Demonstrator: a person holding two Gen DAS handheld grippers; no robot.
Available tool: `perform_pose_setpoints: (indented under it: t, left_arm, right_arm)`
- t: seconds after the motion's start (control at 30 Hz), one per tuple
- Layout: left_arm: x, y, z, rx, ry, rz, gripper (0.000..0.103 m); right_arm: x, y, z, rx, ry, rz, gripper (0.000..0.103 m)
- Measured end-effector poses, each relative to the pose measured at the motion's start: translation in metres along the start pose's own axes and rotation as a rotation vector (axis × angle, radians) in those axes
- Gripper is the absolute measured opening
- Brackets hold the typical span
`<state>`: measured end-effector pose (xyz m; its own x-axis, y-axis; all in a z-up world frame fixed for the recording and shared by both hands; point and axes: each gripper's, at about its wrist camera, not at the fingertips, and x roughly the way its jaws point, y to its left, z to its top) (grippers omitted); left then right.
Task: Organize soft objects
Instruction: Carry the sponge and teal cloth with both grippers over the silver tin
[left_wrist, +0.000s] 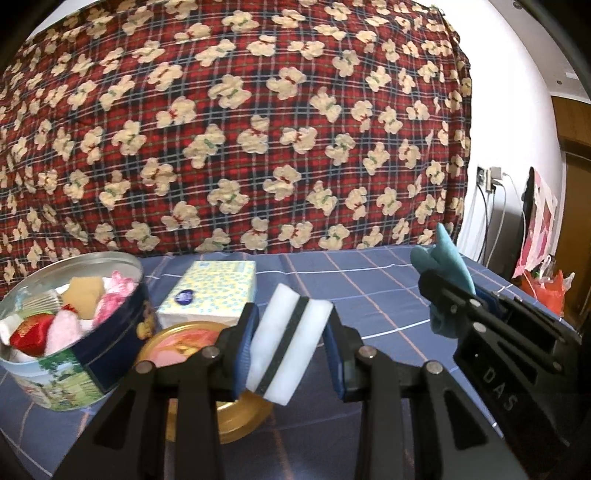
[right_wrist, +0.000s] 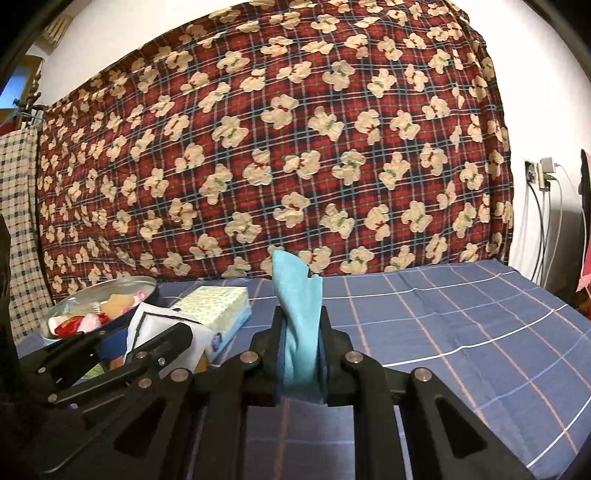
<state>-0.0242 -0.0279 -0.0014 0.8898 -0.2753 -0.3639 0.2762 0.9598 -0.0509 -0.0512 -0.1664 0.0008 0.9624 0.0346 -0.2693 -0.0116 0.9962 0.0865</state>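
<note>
My left gripper (left_wrist: 291, 325) is shut on a white sponge (left_wrist: 288, 339) with a dark middle stripe, held tilted above the blue checked table (left_wrist: 369, 280). To its left stands a round tin (left_wrist: 74, 332) filled with several soft items in pink, red, white and tan. My right gripper (right_wrist: 301, 325) is shut on a folded light-blue cloth (right_wrist: 299, 295) that sticks up between the pads. In the left wrist view that right gripper (left_wrist: 439, 280) and its cloth (left_wrist: 448, 254) hang at the right. The right wrist view shows the left gripper (right_wrist: 147, 339) with the sponge (right_wrist: 155, 328) at lower left, near the tin (right_wrist: 107, 299).
A dotted tissue pack (left_wrist: 210, 291) lies behind the sponge, right of the tin. A gold-rimmed tin lid (left_wrist: 192, 343) lies under my left gripper. A red plaid bear-print blanket (left_wrist: 240, 129) rises behind the table. Cables and a wall socket (left_wrist: 491, 177) are at right.
</note>
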Motion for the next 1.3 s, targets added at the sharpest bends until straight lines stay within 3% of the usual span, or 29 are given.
perform_pose_setpoints:
  t: [0.83,1.3]
  left_arm:
    - [-0.04,0.125,0.014,-0.067,-0.056,0.184,0.034]
    - [-0.059,0.195,0.029,-0.112,-0.088,0.288,0.034]
  right_arm:
    - [0.03,0.13,0.013,-0.073,0.059,0.266,0.016]
    - [0.062,0.192,0.027,-0.079,0.087,0.371,0.016]
